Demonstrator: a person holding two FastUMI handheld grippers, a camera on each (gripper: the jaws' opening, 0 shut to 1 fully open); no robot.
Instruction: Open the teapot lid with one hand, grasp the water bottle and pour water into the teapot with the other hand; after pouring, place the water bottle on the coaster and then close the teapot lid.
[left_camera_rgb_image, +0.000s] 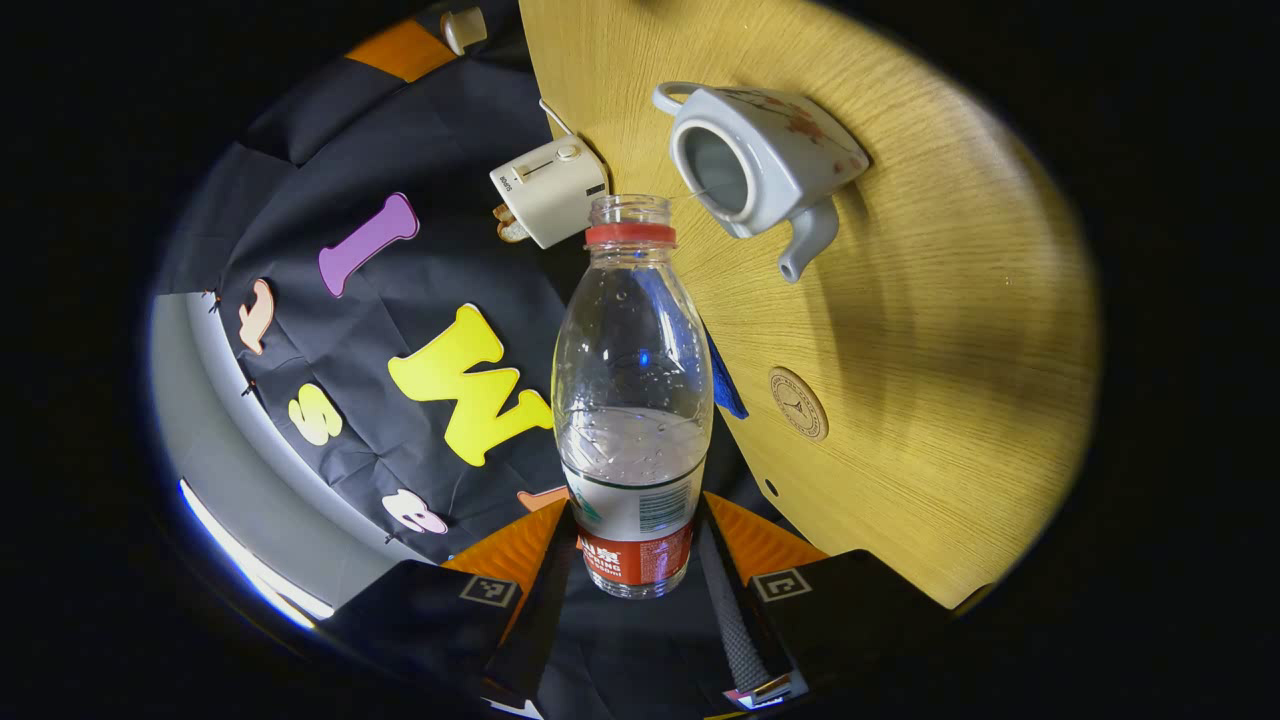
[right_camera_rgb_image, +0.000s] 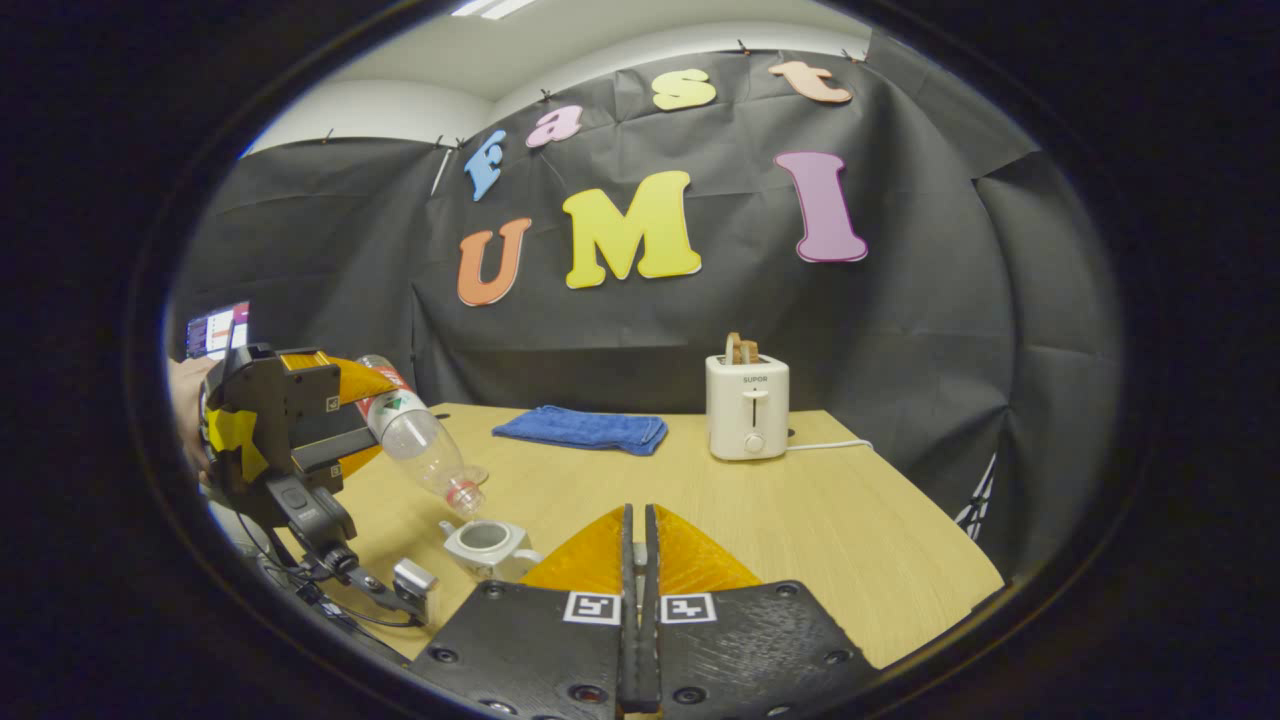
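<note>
The left hand-held gripper (left_camera_rgb_image: 632, 560) pinches a clear water bottle (left_camera_rgb_image: 632, 400) by its labelled lower body, one finger pressing on each side. The bottle is uncapped and partly filled, and its open mouth points toward the open top of a pale teapot (left_camera_rgb_image: 760, 160) standing on the wooden tabletop (left_camera_rgb_image: 950, 350). A thin thread of water appears to run from the mouth into the teapot opening. A round coaster (left_camera_rgb_image: 798, 403) lies on the tabletop, apart from the teapot, on its spout side.

In the right gripper view, the left hand-held gripper (right_camera_rgb_image: 300, 430) holds the bottle (right_camera_rgb_image: 420, 440) tipped neck-down just above the lidless teapot (right_camera_rgb_image: 488, 545) near the tabletop's (right_camera_rgb_image: 850, 540) front edge. The right hand-held gripper (right_camera_rgb_image: 638, 570) sits with its fingers pressed together; whether anything lies between them cannot be told. A folded blue cloth (right_camera_rgb_image: 582, 428) and a white toaster (right_camera_rgb_image: 747, 405) holding toast stand farther back by the booth wall.
</note>
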